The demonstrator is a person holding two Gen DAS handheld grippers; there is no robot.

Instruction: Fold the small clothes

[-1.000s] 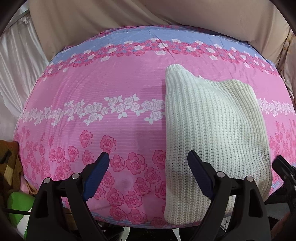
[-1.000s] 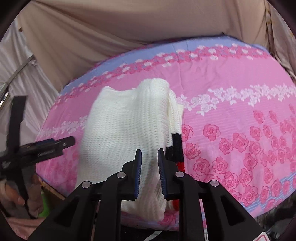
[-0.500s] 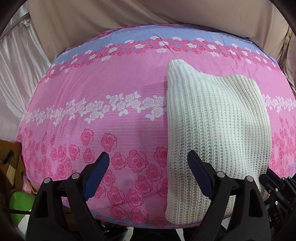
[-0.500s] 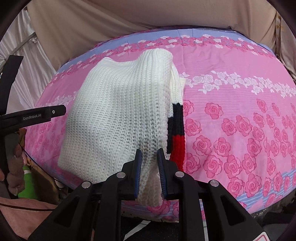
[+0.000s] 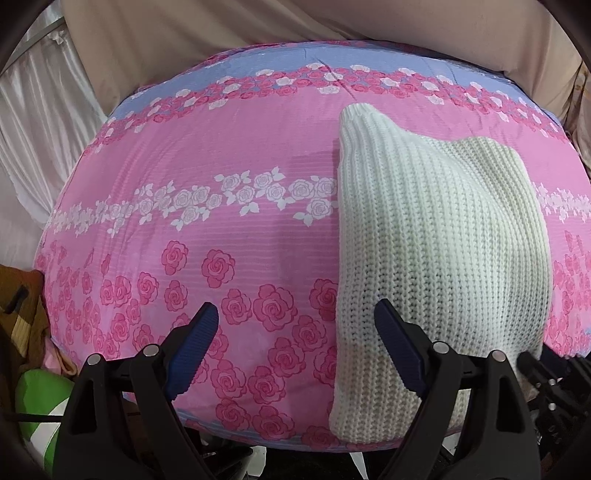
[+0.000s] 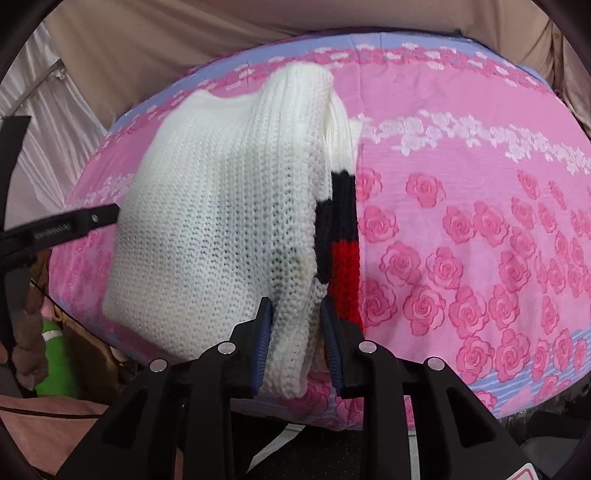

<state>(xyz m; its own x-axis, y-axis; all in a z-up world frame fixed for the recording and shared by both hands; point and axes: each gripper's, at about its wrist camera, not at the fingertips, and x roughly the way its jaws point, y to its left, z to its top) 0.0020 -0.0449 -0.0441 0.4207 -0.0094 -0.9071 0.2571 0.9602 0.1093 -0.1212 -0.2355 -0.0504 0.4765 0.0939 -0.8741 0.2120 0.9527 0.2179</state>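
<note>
A folded white knit sweater (image 5: pixel 436 236) lies on the right half of a pink rose-print bed cover (image 5: pixel 229 236). In the right wrist view the sweater (image 6: pixel 221 221) shows a black and red striped band (image 6: pixel 341 236) along its right edge. My left gripper (image 5: pixel 295 332) is open and empty, its right finger just over the sweater's near left edge. My right gripper (image 6: pixel 295 332) has its jaws around the sweater's near folded edge, with the knit filling the gap between them.
Beige curtain fabric (image 5: pixel 295 26) hangs behind the bed and white satin (image 5: pixel 37 147) at the left. A green object (image 5: pixel 40 398) and brown cloth (image 5: pixel 18 314) lie below the bed's near left edge. The left gripper's black frame (image 6: pixel 70 225) shows at the left.
My right gripper moved in on the sweater's near edge and its jaws widened around the fold. The sweater settled flatter on the bed. My left gripper stayed open and barely moved.
</note>
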